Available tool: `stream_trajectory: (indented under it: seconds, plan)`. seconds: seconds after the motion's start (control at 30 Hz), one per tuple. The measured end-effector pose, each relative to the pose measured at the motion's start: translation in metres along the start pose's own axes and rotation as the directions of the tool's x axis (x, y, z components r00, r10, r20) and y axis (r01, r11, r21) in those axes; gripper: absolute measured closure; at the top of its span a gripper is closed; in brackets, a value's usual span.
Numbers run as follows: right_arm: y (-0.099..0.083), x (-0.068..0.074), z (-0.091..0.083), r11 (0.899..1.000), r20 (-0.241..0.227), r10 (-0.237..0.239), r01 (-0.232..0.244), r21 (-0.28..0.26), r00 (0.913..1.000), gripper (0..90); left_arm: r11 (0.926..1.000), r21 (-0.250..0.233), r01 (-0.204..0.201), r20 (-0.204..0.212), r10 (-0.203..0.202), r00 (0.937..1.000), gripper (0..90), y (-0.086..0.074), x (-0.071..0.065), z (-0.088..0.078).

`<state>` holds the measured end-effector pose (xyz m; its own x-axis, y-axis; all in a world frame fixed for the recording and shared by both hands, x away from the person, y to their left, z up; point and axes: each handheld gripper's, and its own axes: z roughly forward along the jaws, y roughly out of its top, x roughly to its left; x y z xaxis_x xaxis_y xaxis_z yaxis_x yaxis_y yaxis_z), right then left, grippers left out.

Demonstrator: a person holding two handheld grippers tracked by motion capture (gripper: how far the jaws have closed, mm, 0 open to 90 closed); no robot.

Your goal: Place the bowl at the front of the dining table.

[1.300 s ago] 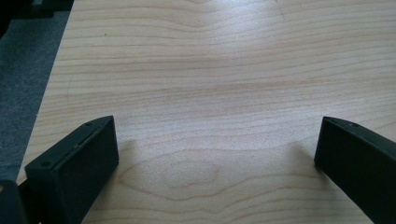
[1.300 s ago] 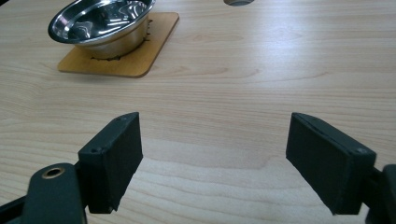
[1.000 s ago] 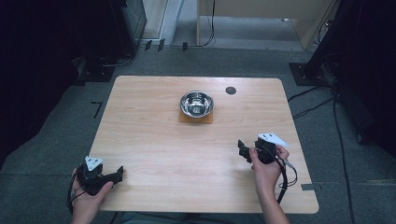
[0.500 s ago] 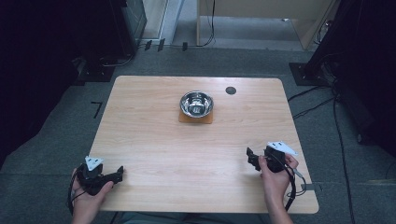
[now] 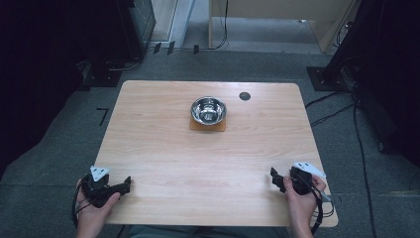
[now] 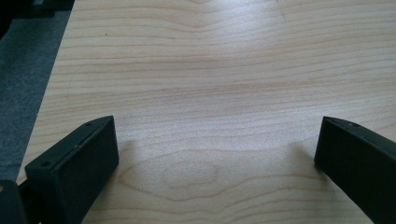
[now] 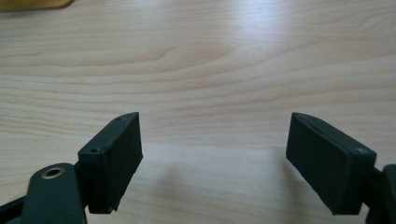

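Pale wood table (image 5: 208, 163) carries a steel bowl (image 5: 208, 109) on a brown mat (image 5: 208, 124) near its far edge. At the near corners, left gripper (image 5: 121, 186) and right gripper (image 5: 275, 178) rest low, jaws spread wide, nothing between them.

Your table (image 5: 163, 148) is pale wood with wavy brown grain. At its far middle a shiny silver bowl (image 5: 208, 109) sits on an orange-brown mat (image 5: 208, 125), with a small dark disc (image 5: 244, 96) to the right. Both your grippers have black jaws, and the floor (image 5: 64, 144) is grey.
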<state>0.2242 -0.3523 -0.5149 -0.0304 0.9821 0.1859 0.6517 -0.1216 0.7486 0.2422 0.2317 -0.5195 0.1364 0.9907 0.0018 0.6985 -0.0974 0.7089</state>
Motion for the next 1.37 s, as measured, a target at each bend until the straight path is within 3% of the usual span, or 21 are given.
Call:
stream_trajectory:
  seconds: [0.37,0.63,0.77,1.37]
  plan:
    - [-0.016,-0.023,-0.014,1.000,0.054,0.022,-0.022,0.003,0.9983,18.4,1.0000,0.001,0.002,-0.002,-0.002,1.0000,0.0,0.000,0.000,0.000]
    - [-0.023,-0.029,-0.021,1.000,0.103,-0.015,0.015,0.006,0.9946,17.9,1.0000,0.001,0.003,-0.002,-0.003,1.0000,0.0,0.000,0.000,0.000]
    - [-0.025,-0.026,-0.022,0.998,0.165,-0.066,0.061,0.035,0.9841,16.2,1.0000,0.000,0.002,-0.002,-0.002,1.0000,0.0,0.000,0.000,0.000]
    - [-0.027,-0.025,-0.023,0.998,0.174,-0.055,0.050,0.035,0.9832,14.5,1.0000,-0.001,0.002,0.000,-0.002,1.0000,0.0,0.001,0.000,0.001]
